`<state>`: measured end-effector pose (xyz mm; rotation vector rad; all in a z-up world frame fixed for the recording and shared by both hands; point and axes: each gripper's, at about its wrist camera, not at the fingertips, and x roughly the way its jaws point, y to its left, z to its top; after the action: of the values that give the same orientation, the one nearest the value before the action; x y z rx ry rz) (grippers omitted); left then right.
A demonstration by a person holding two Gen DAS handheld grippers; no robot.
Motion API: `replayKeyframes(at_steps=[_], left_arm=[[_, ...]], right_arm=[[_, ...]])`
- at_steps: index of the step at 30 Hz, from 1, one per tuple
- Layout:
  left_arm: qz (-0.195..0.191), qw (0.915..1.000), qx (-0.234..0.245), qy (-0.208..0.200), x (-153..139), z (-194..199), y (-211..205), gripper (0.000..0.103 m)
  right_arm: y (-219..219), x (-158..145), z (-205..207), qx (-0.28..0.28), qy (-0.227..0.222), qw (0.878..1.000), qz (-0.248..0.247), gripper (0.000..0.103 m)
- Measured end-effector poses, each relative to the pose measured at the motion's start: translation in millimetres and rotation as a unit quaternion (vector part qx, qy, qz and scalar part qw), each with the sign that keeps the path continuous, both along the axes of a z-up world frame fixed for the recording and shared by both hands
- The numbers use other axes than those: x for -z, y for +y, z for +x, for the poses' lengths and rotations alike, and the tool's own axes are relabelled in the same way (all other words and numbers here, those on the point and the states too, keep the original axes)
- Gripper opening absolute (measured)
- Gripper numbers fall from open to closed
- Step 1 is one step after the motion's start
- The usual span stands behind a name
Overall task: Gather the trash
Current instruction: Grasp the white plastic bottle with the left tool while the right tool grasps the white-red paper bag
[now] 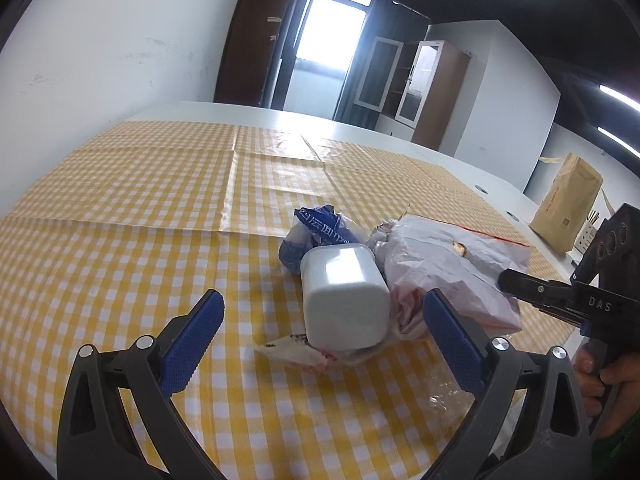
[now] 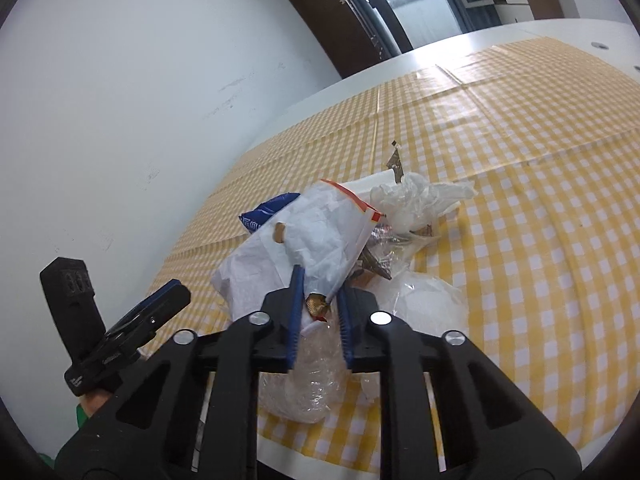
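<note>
The crumpled white paper bag with a red strip along its torn edge [image 2: 316,236] lies in the middle of the yellow-and-white checked tablecloth [image 2: 520,208], at the near side of a small heap of rubbish. It looks light, thin and floppy, likely to crease and tear instead of resisting, so a pinch on a bunched fold near its lower corner should carry it better than a grab at a single flat layer.

The right gripper [image 2: 318,304] has its blue pads pressed close on just that lower corner, with thin paper between them.

Touching the bag on its left sits a white rounded plastic tub on its side [image 1: 344,296], stiffer, smooth and probably slippery; its flat ends suit a wider grip. Behind the tub is a blue printed plastic wrapper [image 1: 320,232], and on the bag's far side a wad of clear film [image 2: 420,196], both soft and weightless-looking.

The left gripper [image 1: 320,336] stands spread wide and empty, the tub just ahead of its 2 fingers.
</note>
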<state>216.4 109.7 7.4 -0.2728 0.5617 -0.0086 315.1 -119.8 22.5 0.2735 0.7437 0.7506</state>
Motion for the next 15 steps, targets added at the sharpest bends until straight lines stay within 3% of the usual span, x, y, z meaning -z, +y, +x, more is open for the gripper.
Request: replayKeyframes(at_steps=[10, 11, 13, 14, 15], left_arm=[[0.003, 0.9996, 0.025, 0.016, 8.1, 27.7, -19.2, 0.097], [0.008, 0.9994, 0.024, 0.025, 10.7, 30.8, -22.7, 0.094], [0.009, 0.999, 0.024, 0.036, 14.3, 33.9, -23.9, 0.077], [0.004, 0.9988, 0.026, 0.042, 15.9, 35.2, -24.4, 0.063], [0.004, 0.9988, 0.024, 0.043, 16.7, 34.8, -24.4, 0.058]], right_arm=[[-17.9, -11.9, -19.5, 0.011, -0.048, 0.998, -0.024, 0.007], [-18.0, -13.1, -20.9, 0.011, -0.05, 0.998, -0.024, 0.007], [-19.6, -14.7, -25.6, 0.008, -0.054, 0.998, -0.021, 0.006], [-19.8, -16.1, -27.9, 0.006, -0.058, 0.998, -0.02, 0.006], [-20.3, -16.1, -27.6, 0.005, -0.061, 0.998, -0.02, 0.006]])
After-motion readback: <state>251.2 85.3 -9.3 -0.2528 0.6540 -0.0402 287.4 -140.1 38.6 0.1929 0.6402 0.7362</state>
